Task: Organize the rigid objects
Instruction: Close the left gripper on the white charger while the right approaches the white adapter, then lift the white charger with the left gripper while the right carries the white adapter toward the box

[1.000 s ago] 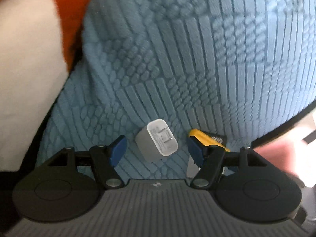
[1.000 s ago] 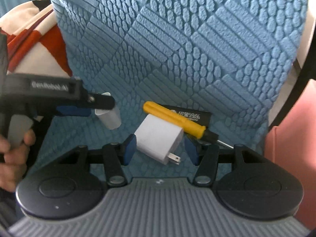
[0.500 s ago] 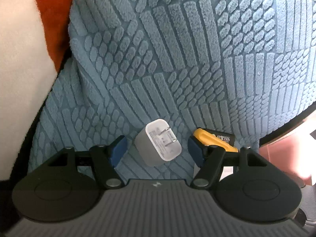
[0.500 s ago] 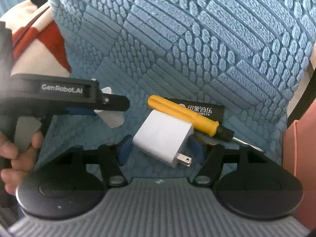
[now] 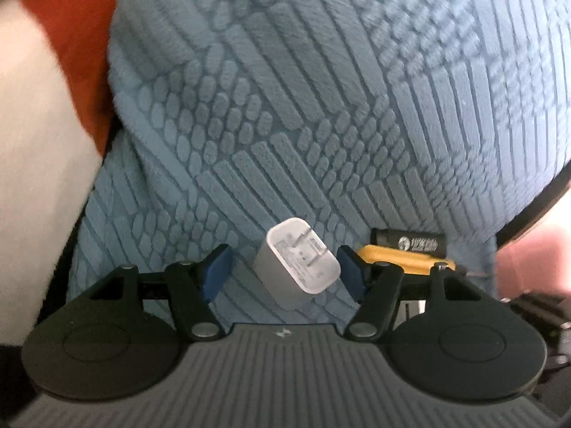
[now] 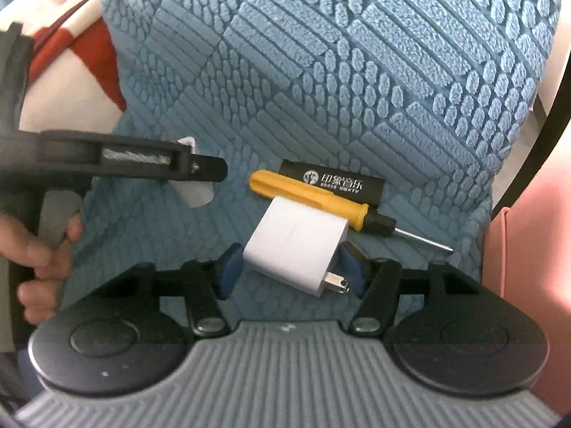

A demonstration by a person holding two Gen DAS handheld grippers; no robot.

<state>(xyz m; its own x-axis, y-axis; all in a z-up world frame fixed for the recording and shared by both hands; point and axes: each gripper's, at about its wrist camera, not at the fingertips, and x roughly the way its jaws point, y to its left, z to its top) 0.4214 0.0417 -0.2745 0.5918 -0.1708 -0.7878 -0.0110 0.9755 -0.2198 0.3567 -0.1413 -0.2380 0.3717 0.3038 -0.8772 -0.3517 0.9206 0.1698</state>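
The small white rounded plug charger (image 5: 296, 260) lies on the blue ridged fabric cushion (image 5: 321, 107). Its pronged face is tipped up towards the left wrist camera, and its long axis runs roughly along the line of the left gripper (image 5: 283, 267). That gripper is released: its blue pads have just been closing in, but a clear gap remains on the charger's left side, and the right pad sits only just beside it. In the right wrist view, a hand (image 6: 39, 253) holds this gripper from the left side, its finger reaching almost level across the frame over the cushion. The flat white square plug charger (image 6: 296, 242) lies slantwise, with its two metal prongs pointing down-right towards the right wrist camera. It sits between the pads of the right gripper (image 6: 291, 267), which points steeply down. These jaws have also just been closing and sit right at the charger's sides, but I cannot tell whether they press on it. Just behind it, the yellow-handled screwdriver (image 6: 307, 196) lies diagonally, handle up-left and steel tip down-right. The black printed lighter (image 6: 332, 182) lies along the far side of the screwdriver, nearly parallel to it.
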